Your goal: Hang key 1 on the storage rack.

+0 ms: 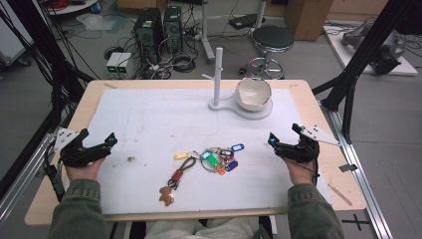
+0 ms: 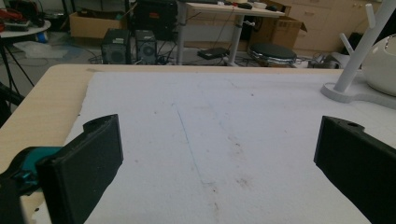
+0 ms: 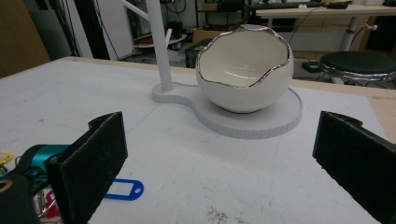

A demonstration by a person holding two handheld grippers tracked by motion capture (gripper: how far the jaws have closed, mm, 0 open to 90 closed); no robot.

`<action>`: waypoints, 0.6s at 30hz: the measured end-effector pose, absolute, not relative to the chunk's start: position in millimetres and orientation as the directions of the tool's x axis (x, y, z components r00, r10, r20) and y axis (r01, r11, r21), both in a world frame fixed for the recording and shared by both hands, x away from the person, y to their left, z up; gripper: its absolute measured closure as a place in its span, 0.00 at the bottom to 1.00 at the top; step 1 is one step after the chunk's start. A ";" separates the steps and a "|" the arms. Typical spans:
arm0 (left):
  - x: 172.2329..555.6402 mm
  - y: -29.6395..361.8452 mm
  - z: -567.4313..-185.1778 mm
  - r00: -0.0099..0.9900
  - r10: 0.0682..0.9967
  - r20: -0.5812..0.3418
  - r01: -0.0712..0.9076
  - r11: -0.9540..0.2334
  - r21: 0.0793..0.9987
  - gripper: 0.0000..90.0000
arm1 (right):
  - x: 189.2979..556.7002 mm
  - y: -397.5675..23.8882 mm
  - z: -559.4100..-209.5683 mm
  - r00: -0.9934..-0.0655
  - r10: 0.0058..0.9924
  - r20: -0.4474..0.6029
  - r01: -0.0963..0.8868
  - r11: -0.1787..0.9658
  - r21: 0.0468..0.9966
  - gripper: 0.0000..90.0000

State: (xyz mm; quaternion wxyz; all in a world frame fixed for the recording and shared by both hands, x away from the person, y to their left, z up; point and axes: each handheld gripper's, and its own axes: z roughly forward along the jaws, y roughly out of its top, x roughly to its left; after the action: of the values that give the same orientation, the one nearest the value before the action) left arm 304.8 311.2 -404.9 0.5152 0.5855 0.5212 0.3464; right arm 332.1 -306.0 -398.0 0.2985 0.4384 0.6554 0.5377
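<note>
Sitting in the middle of the white mat on the tabletop (image 1: pixel 59 199), the bunch of keys (image 1: pixel 219 158) is the thing nearest both tongs, and I use it as the landmark. A brown strap with a small charm (image 1: pixel 171 186) lies just beside the bunch, on the side nearer the person. A blue tag (image 1: pixel 238 147) sticks out on the far right side of it. The white bowl (image 1: pixel 254 93) and the white peg stand (image 1: pixel 218 74) are well beyond the bunch, at the far edge of the mat.

The left tongs (image 1: pixel 97 144) rest well to the left of the bunch, wide open and holding nothing. The right tongs (image 1: pixel 283 142) rest to its right, nearer to it, also wide open and holding nothing.

The bunch looks light but floppy. The tags would likely swing and slide, and the metal ring is thin and slippery. I think the best place to pinch is the ring itself or the thick knot of tags, not one loose tag.
</note>
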 end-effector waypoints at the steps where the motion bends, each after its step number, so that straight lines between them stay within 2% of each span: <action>1: 304.9 311.3 -404.9 0.218 0.967 -0.134 0.255 0.076 0.964 0.02 | 332.2 -305.9 -398.0 -0.436 0.896 0.080 0.254 0.038 0.966 0.02; 11: 304.5 308.7 -404.2 0.240 0.960 -0.147 0.264 0.081 0.961 0.02 | 333.4 -304.8 -399.2 -0.442 0.894 0.078 0.263 0.046 0.964 0.02; 17: 303.7 302.3 -402.0 0.278 0.941 -0.193 0.274 0.115 0.955 0.02 | 334.2 -303.7 -399.9 -0.447 0.892 0.067 0.265 0.060 0.962 0.02; 18: 302.9 300.7 -401.1 0.280 0.944 -0.176 0.272 0.098 0.957 0.02 | 334.2 -303.7 -399.9 -0.447 0.892 0.067 0.265 0.060 0.962 0.02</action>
State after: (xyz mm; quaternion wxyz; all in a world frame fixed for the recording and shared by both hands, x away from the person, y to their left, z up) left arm 302.9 300.7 -401.1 0.5358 0.5942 0.5116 0.3132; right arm 334.2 -303.7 -399.9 0.2957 0.4348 0.6654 0.5298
